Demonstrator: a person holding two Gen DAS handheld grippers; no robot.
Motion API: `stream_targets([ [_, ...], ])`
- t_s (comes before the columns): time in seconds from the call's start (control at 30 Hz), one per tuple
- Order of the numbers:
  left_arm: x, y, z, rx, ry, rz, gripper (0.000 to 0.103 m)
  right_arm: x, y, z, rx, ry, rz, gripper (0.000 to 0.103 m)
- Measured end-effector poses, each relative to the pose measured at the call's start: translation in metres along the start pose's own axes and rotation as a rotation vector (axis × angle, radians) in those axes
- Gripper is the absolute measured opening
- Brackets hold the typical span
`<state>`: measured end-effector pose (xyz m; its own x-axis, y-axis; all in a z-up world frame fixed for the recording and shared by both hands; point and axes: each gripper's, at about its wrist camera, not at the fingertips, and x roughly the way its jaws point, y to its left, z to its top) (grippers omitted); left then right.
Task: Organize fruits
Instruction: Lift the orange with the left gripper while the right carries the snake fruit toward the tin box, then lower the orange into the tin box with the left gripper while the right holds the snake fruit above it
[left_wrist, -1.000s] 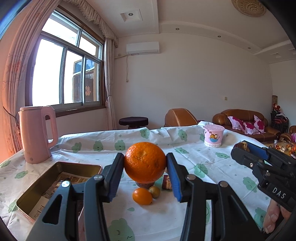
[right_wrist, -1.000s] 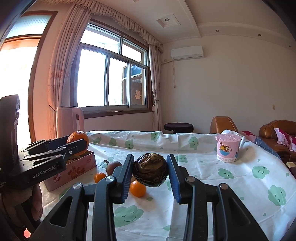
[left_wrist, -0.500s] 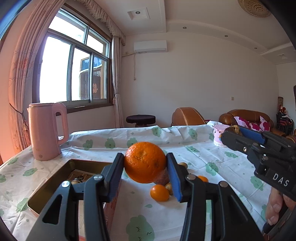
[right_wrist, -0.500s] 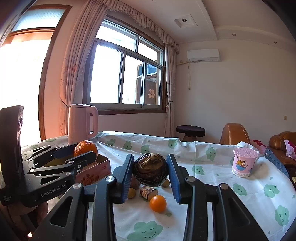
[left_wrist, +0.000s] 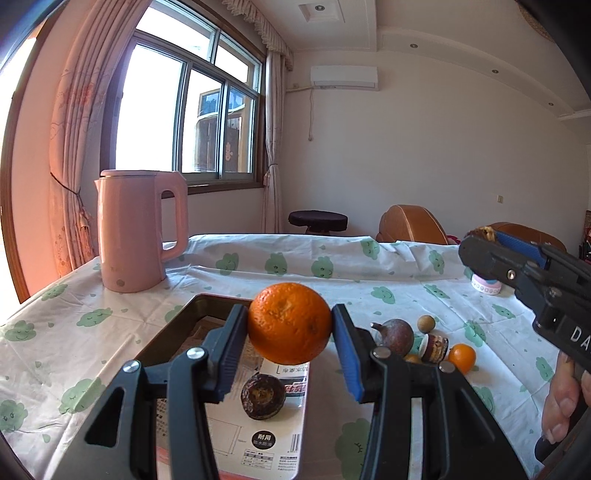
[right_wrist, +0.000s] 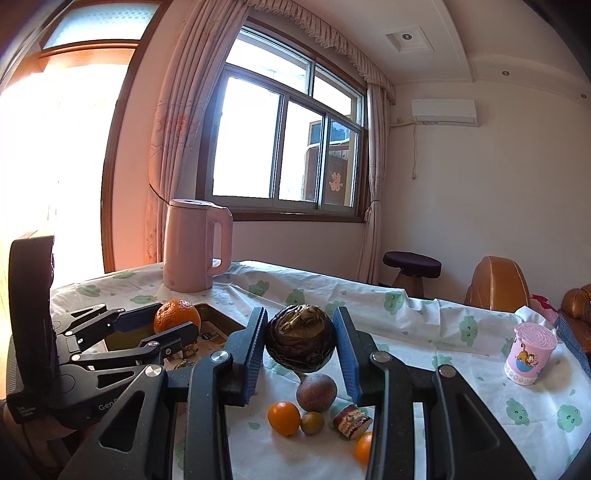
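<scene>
Cloud-printed cloth covers the worktop (left_wrist: 55, 354), where the open tin box (left_wrist: 173, 332) now lies directly beneath the left claw (left_wrist: 291, 345), which has swung across from the loose fruit while clamping the orange (left_wrist: 290, 323). The right claw (right_wrist: 300, 345), gripping a dark wrinkled fruit (right_wrist: 301, 338), has followed toward the box. Both look ready for release; small fruits (right_wrist: 283, 418) remain outside.

bright orange orange (left_wrist: 290, 323) between my black-and-blue left tongs (left_wrist: 290, 334), a dark brown, wrinkled fruit (right_wrist: 301, 339) in my right tongs (right_wrist: 301, 345). white tablecloth (left_wrist: 55, 332) dotted with green smiling clouds, pale pink kettle (left_wrist: 135, 229), pink cup (right_wrist: 530, 352) with a cartoon print.
</scene>
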<state>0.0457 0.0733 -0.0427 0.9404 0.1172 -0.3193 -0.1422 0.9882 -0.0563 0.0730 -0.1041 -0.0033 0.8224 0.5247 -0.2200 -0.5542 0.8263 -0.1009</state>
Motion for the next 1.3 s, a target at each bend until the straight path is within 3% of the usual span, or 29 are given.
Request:
stream_targets([
  [0.63,0.018,0.057,-0.003,-0.044,0.085,0.109,0.048,0.068,0.038,0.008,-0.028,0.092,0.089,0.039],
  [1.3,0.031,0.084,-0.002,-0.048,0.163,0.152,0.048,0.121,0.075,-0.003,-0.044,0.180,0.132,0.039],
])
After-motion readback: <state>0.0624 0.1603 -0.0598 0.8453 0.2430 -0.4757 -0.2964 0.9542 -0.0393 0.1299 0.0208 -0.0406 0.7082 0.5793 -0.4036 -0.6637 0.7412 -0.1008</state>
